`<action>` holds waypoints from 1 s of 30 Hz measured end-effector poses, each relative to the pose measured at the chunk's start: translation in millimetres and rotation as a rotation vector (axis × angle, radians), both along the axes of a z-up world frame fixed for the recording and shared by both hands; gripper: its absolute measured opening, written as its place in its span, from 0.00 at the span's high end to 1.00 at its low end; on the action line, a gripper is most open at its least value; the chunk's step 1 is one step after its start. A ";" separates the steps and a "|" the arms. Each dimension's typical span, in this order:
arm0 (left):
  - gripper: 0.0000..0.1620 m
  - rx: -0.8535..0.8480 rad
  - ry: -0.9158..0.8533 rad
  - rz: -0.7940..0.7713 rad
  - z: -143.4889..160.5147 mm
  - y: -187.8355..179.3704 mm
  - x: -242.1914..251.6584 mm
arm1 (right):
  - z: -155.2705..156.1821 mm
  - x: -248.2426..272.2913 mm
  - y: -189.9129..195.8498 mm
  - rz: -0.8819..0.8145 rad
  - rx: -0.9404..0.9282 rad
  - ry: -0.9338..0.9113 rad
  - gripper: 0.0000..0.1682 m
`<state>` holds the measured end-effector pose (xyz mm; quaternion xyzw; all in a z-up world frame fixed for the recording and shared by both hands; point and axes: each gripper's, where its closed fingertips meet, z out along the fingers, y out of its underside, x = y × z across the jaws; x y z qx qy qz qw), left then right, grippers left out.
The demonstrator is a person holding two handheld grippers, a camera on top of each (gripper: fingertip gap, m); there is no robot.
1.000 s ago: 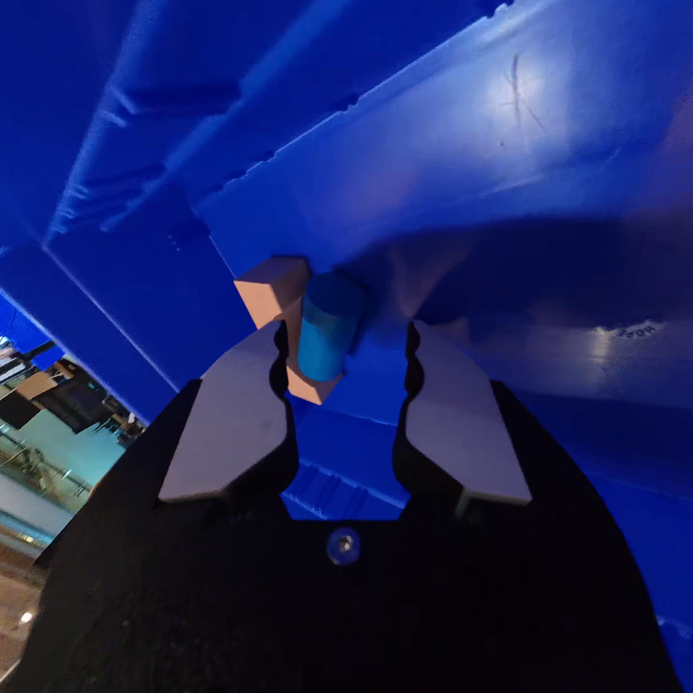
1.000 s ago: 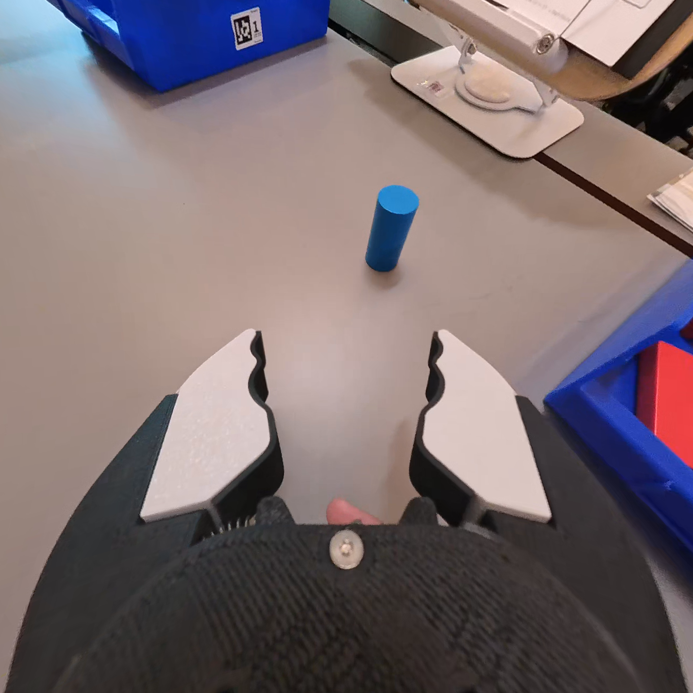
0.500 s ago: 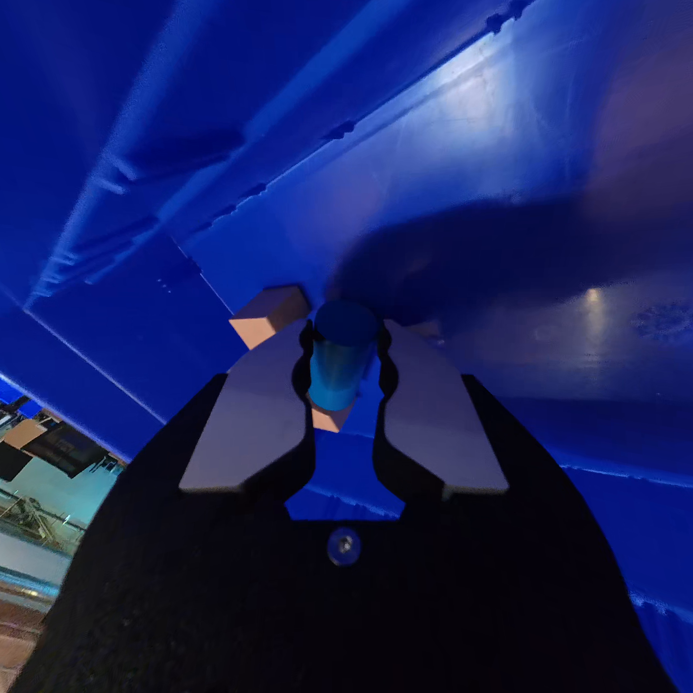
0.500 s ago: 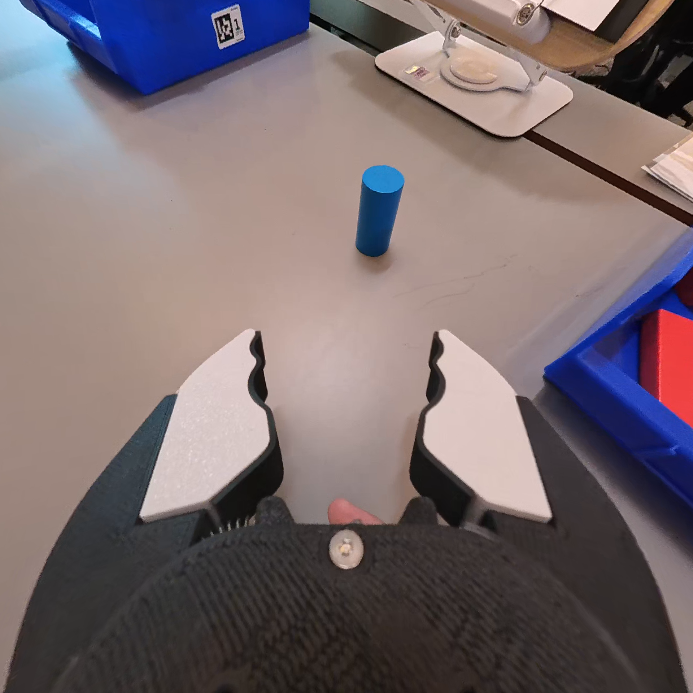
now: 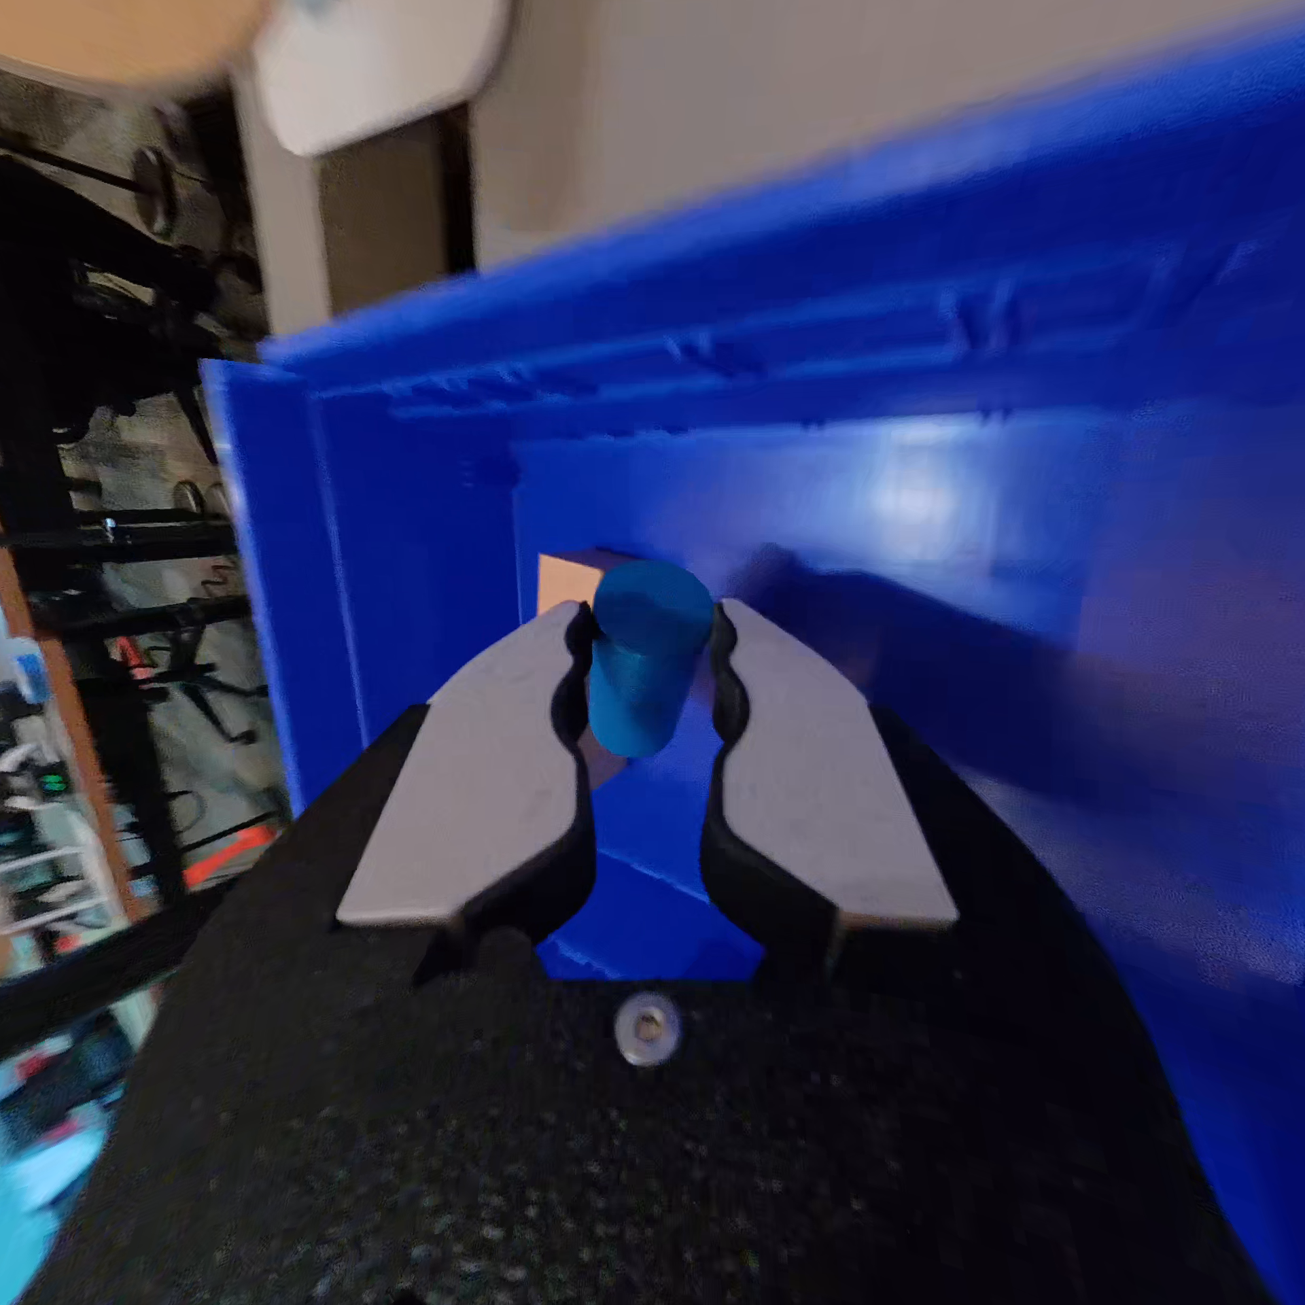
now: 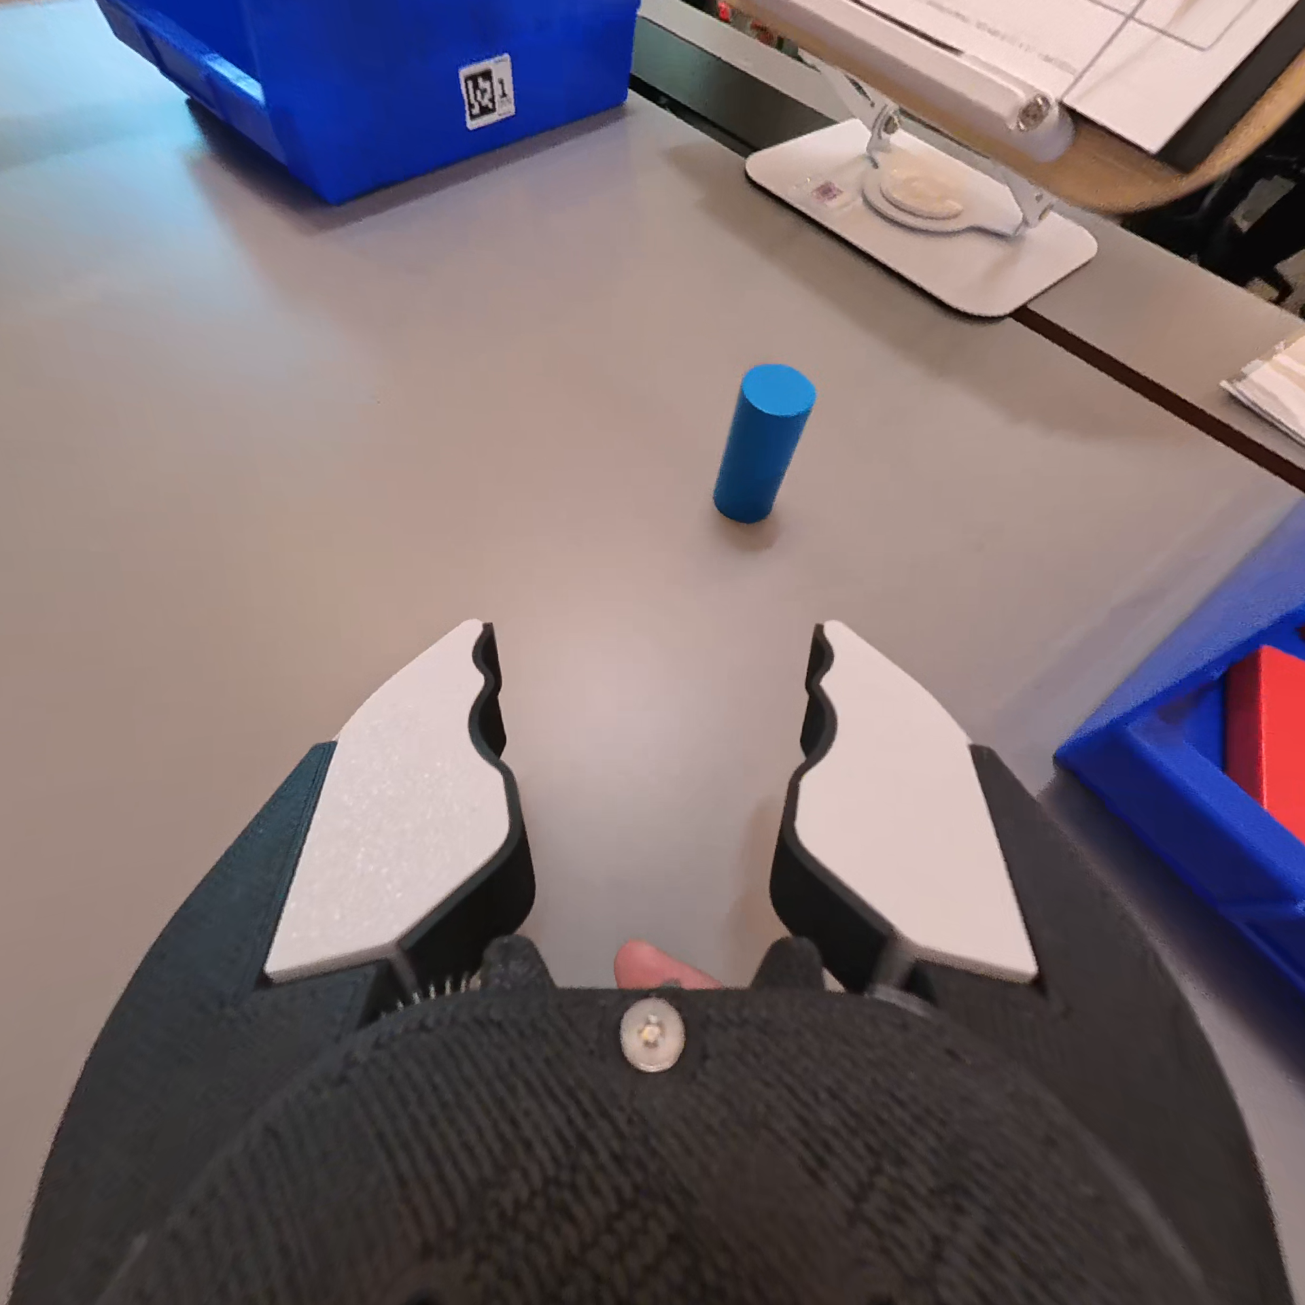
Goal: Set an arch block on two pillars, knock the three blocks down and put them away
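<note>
Ahead of my right tool (image 6: 650,695), whose fingers stand spread and empty, I see a grey tabletop (image 6: 353,438) with a blue bin (image 6: 395,85) far ahead to the left, a white stand (image 6: 925,212) far ahead to the right, and an upright blue cylinder (image 6: 764,453) just right of centre, well apart from the tips. My left tool (image 5: 646,632) is clenched on a second blue cylinder (image 5: 642,678) inside a blue crate (image 5: 918,537), a tan block (image 5: 565,582) just behind it. Since half a second ago I have lifted that cylinder, so the crate's rim and the blurred room beyond now show.

A small blue cylinder block (image 5: 646,671) is sitting upright between the left gripper's (image 5: 646,621) fingertips, inside a blue plastic bin (image 5: 988,494).
</note>
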<state>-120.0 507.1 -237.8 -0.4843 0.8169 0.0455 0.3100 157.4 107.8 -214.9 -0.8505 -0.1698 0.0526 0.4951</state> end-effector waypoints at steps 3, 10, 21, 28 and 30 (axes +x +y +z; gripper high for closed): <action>0.80 -0.146 -0.227 0.066 42.3 -22.5 12.2 | 11.0 -10.1 6.7 0.015 0.038 -0.021 0.51; 0.81 -0.587 -0.746 0.000 167.3 -129.3 53.4 | 64.0 -65.4 47.3 0.102 0.221 -0.007 0.55; 0.81 -1.087 -0.875 -0.202 204.7 -307.5 127.0 | 125.8 -142.9 102.0 0.183 0.436 -0.052 0.61; 0.81 -1.073 -0.810 -0.243 194.0 -331.6 142.7 | 117.7 -140.3 86.7 0.217 0.414 -0.089 0.77; 0.81 -1.017 -0.771 -0.261 189.6 -335.0 144.9 | 113.8 -136.6 85.0 0.214 0.401 -0.108 0.79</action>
